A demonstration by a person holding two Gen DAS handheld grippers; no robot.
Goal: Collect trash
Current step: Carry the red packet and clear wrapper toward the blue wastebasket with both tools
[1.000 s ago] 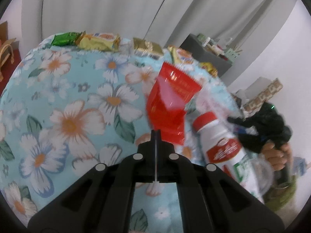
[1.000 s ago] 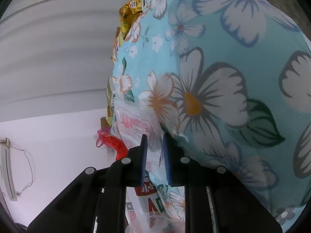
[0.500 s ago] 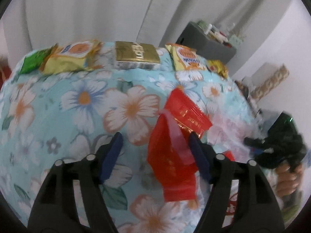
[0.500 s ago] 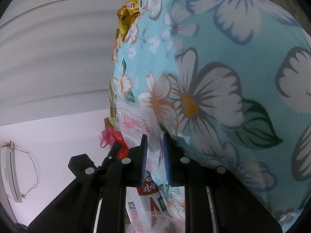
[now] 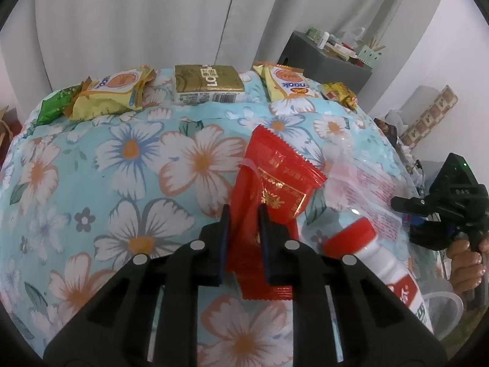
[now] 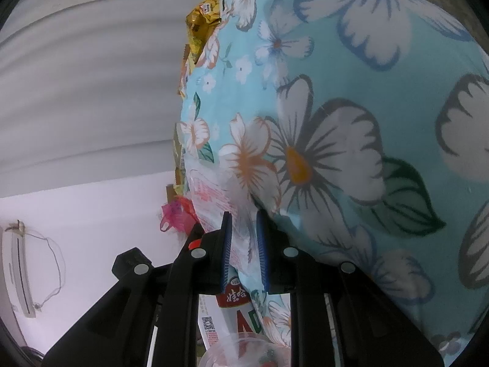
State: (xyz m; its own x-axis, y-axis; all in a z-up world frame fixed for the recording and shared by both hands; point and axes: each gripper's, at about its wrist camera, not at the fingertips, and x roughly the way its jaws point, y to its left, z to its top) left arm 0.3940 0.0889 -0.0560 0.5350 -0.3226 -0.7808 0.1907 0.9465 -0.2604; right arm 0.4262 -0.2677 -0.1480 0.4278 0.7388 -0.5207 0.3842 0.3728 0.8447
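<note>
My left gripper (image 5: 243, 214) is shut on a red snack wrapper (image 5: 275, 180), which lies on the floral tablecloth (image 5: 137, 159). To its right lie a clear plastic bag with pink print (image 5: 360, 183) and a white bottle with a red cap (image 5: 376, 260). My right gripper (image 6: 244, 238) is shut on the edge of that clear bag (image 6: 211, 202) at the table's side. It also shows in the left wrist view (image 5: 440, 205), held by a hand. The bottle's label (image 6: 235, 302) shows below the fingers.
Yellow snack packs (image 5: 113, 91), a gold box (image 5: 207, 84), another yellow pack (image 5: 287, 84), a green packet (image 5: 50, 107) and a small gold packet (image 5: 339, 93) line the table's far edge. A clear cup (image 5: 443, 305) stands at the right. A grey cabinet (image 5: 324, 58) is behind.
My left gripper opened, moved forward over the red wrapper and has closed on it. My right gripper has kept its hold on the clear bag.
</note>
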